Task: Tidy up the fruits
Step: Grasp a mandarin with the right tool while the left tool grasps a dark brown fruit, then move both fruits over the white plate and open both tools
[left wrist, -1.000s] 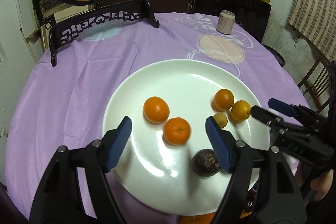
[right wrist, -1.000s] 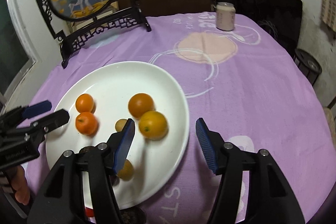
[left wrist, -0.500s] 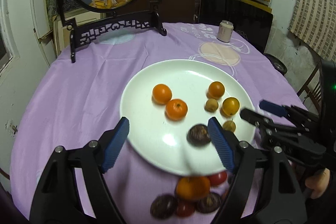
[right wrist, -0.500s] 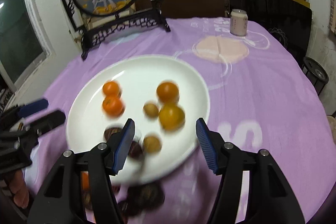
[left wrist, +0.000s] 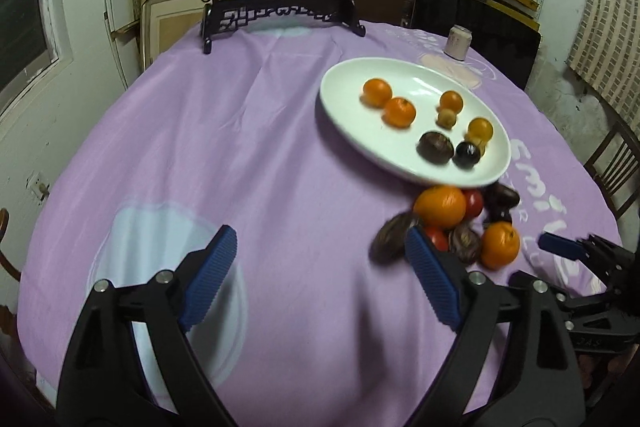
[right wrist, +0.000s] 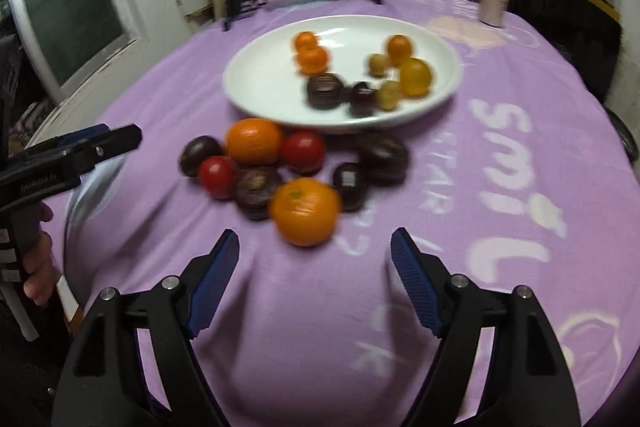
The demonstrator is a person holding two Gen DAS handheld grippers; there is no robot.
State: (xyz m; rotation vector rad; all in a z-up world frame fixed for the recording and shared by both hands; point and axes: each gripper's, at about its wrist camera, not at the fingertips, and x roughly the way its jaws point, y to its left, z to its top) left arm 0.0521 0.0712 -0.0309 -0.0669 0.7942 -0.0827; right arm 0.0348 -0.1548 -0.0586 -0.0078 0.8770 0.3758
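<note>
On the counter, fruit is seen split between plate and cloth.
Both grippers have been drawn back from the plate; left gripper and right gripper are empty, jaws wide and opening. The loose pile, now ahead, is judged next for sorting.

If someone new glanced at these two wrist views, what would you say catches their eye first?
Probably the white plate on the purple tablecloth, holding small oranges, pale round fruits and two dark ones. Next, the loose heap of fruit on the cloth just in front of the plate: oranges, red tomatoes and dark fruits. Behind stands a round deer picture in a black carved stand; both grippers, left gripper and right gripper, are empty, their jaws opening.
</note>
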